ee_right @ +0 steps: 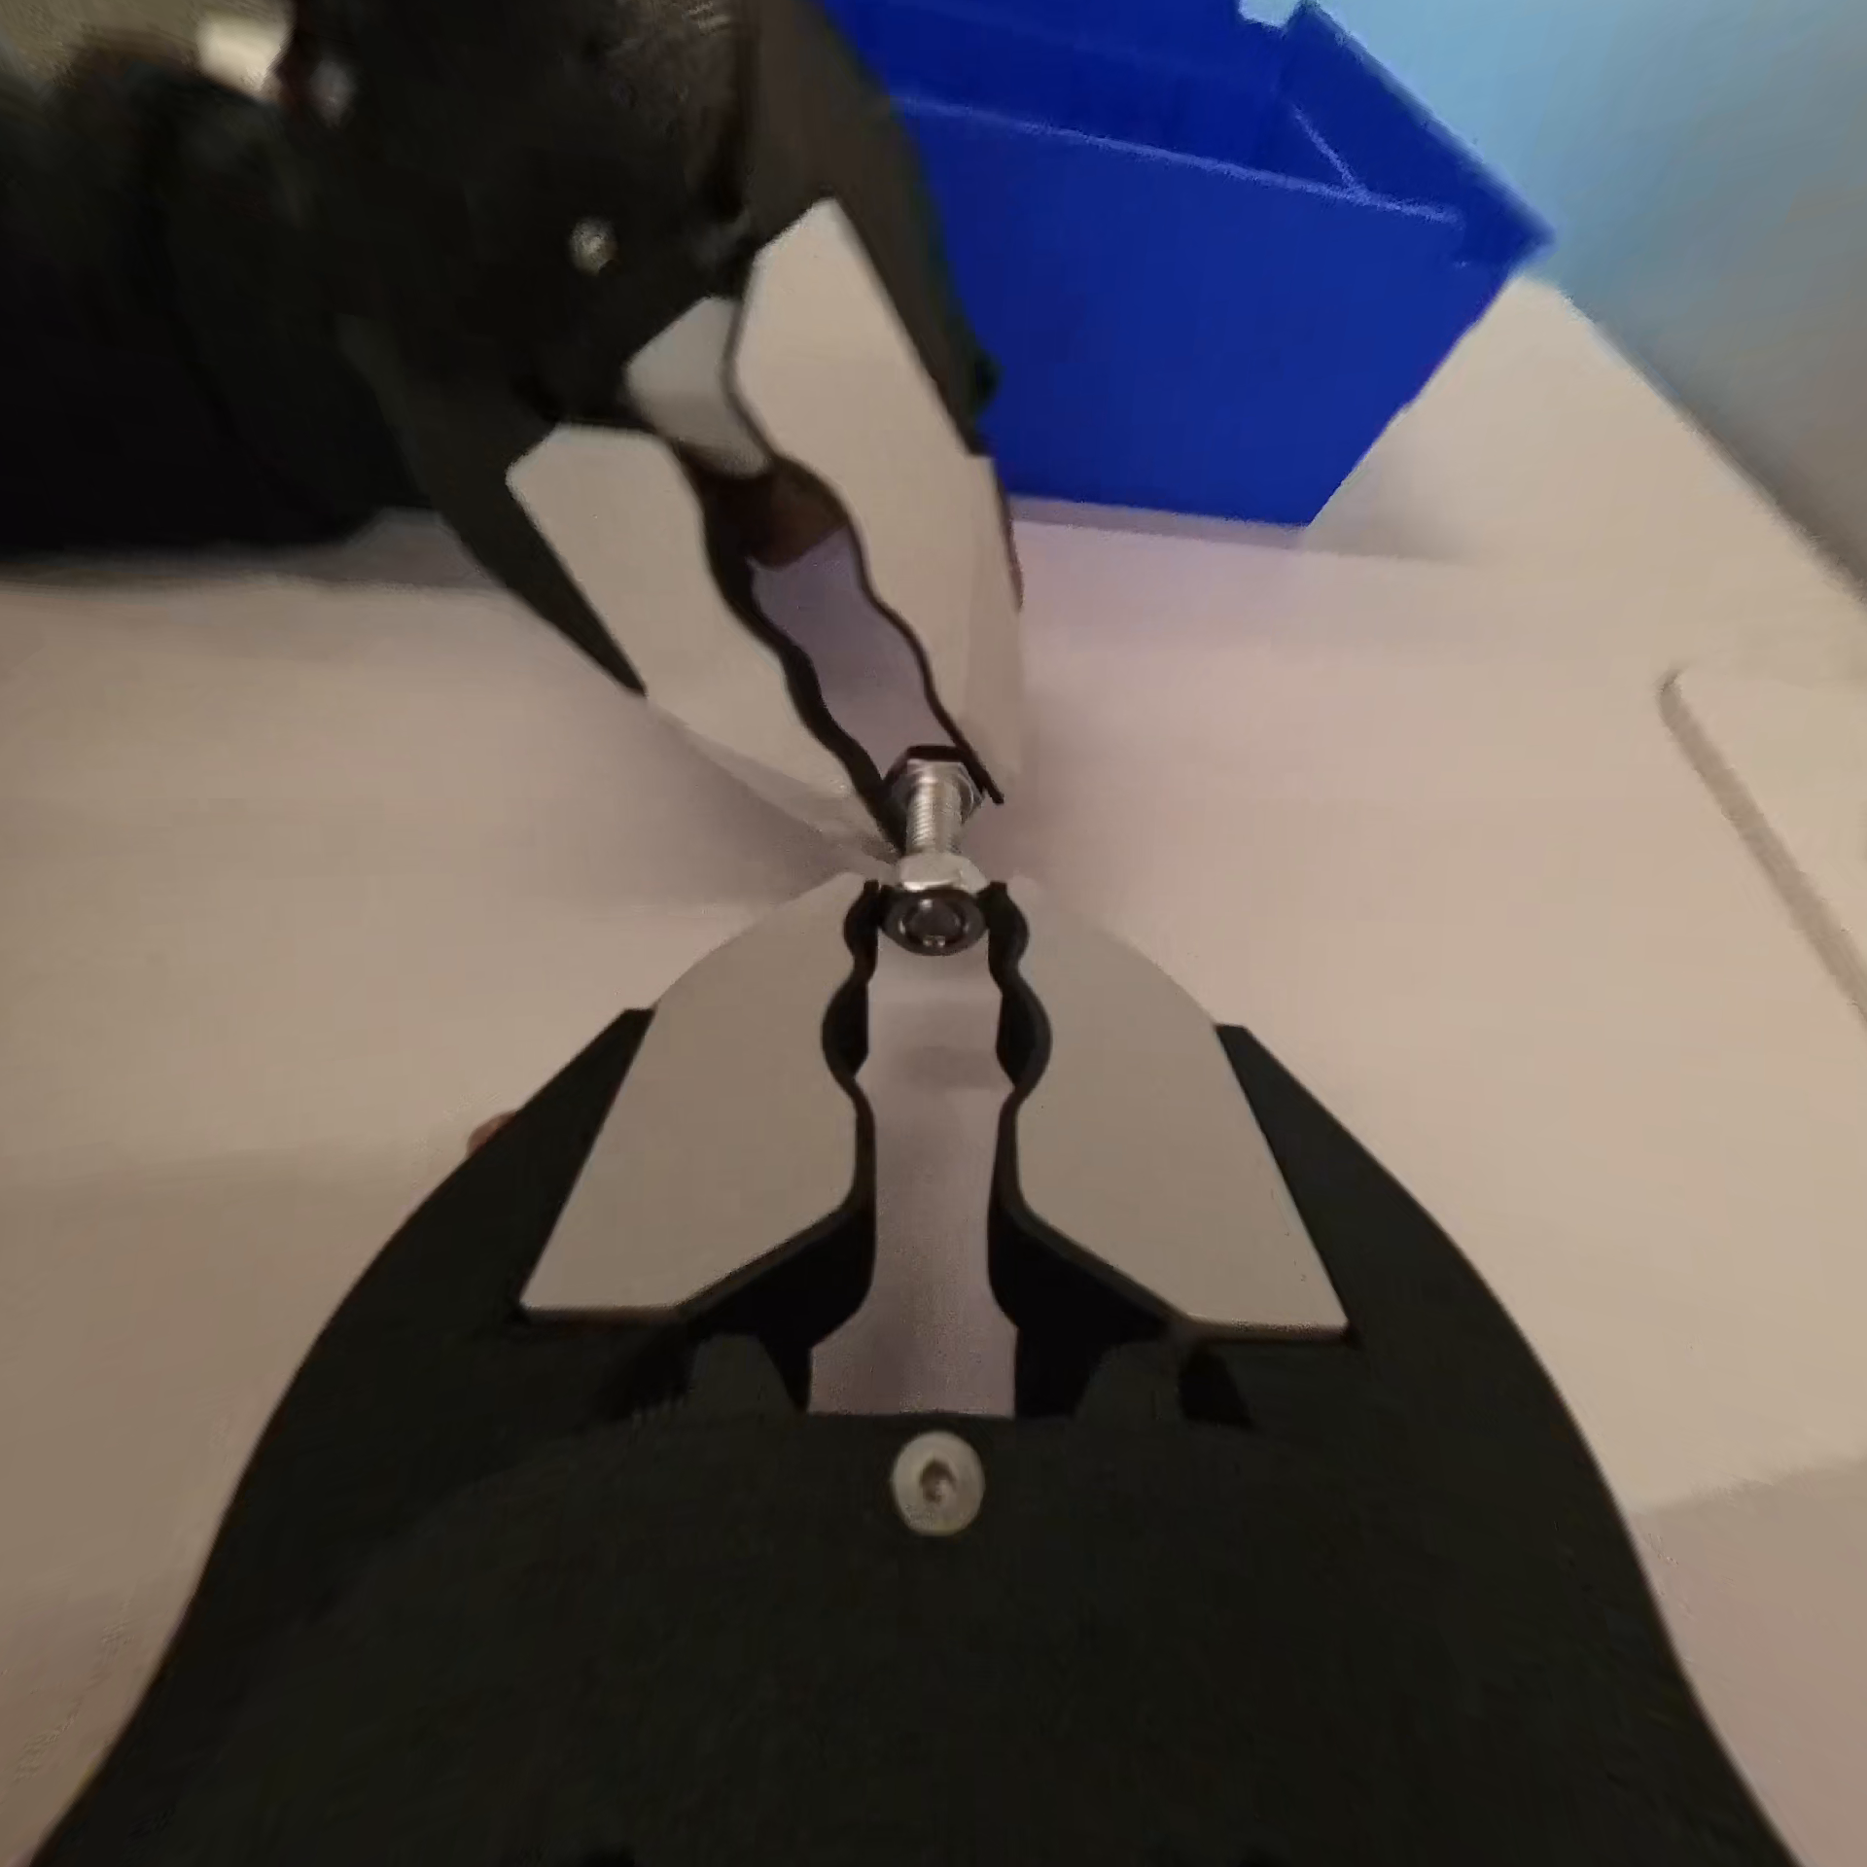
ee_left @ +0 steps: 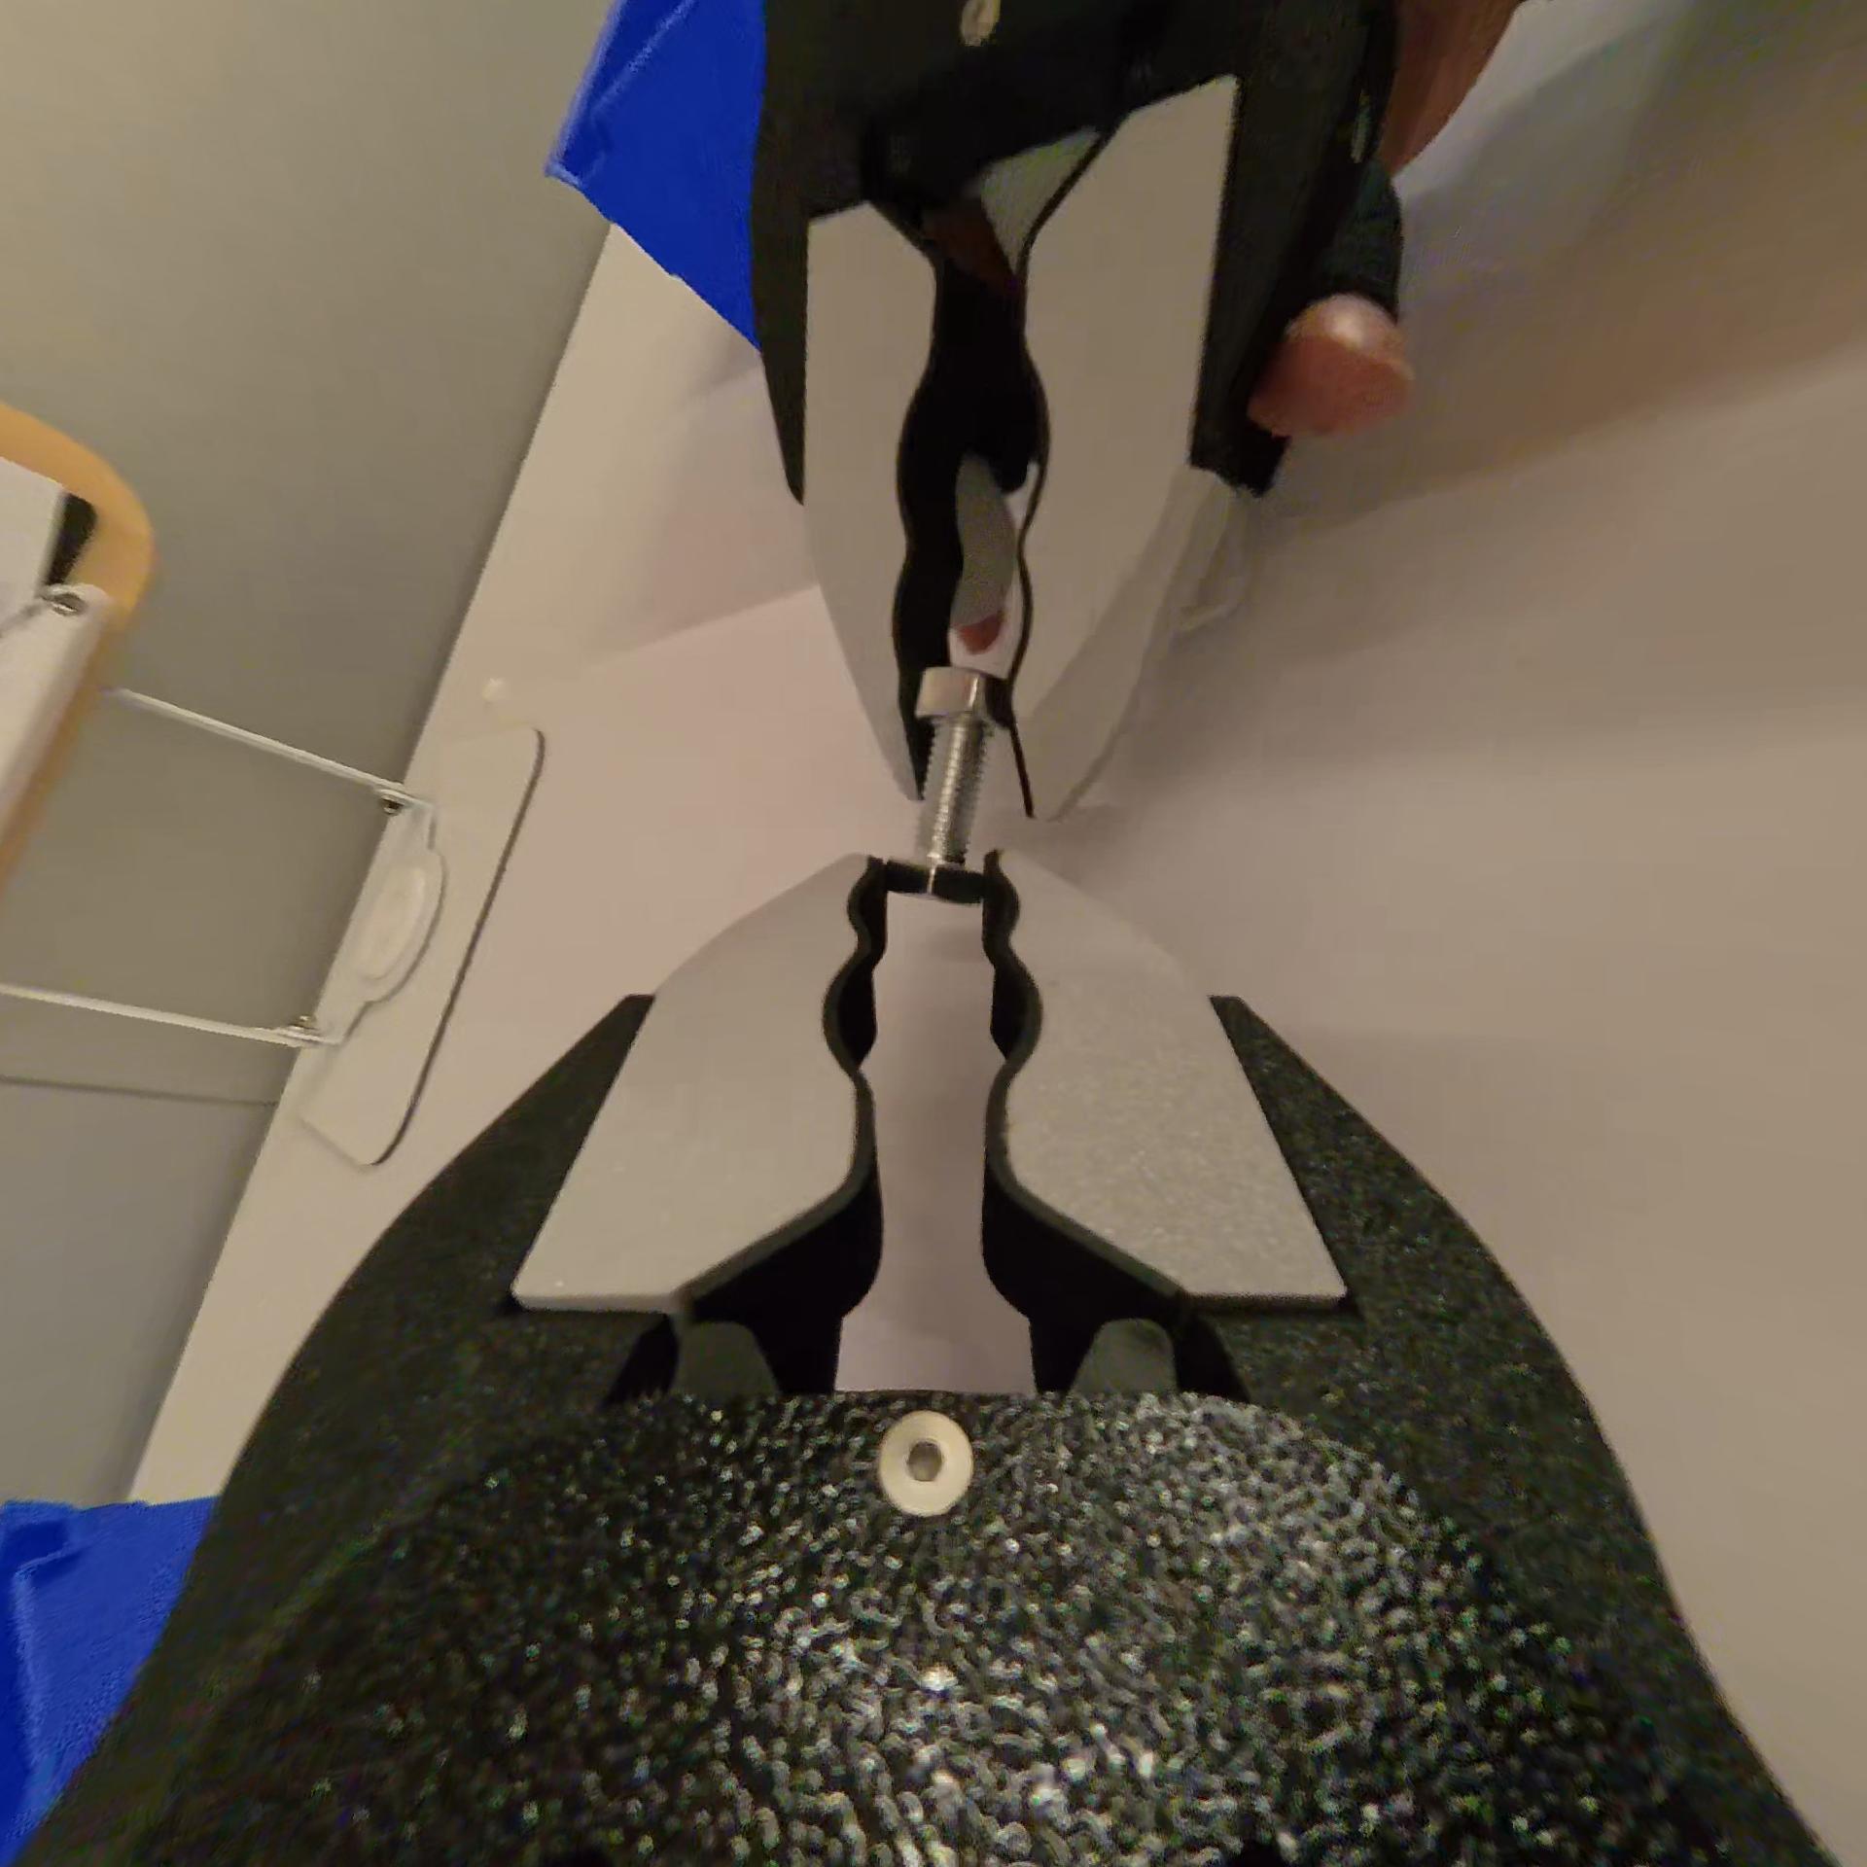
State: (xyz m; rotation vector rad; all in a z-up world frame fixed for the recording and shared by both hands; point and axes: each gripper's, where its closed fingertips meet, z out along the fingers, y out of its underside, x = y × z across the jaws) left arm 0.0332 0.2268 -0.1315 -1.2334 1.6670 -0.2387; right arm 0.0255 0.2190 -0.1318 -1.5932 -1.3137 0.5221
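Left wrist view: left gripper [ee_left: 935,881] pinches nut [ee_left: 935,884], right gripper [ee_left: 968,753] clamps bolt [ee_left: 945,798] above table [ee_left: 1414,808]; only right wrist view shows blue bin [ee_right: 1212,333] beyond.

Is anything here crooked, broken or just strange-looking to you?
Nothing looks damaged or spilled. The one odd sight: a silver bolt hangs in mid-air above the white table, bridged between two claws. The left claw pinches the nut at one end, the right claw the hex head.
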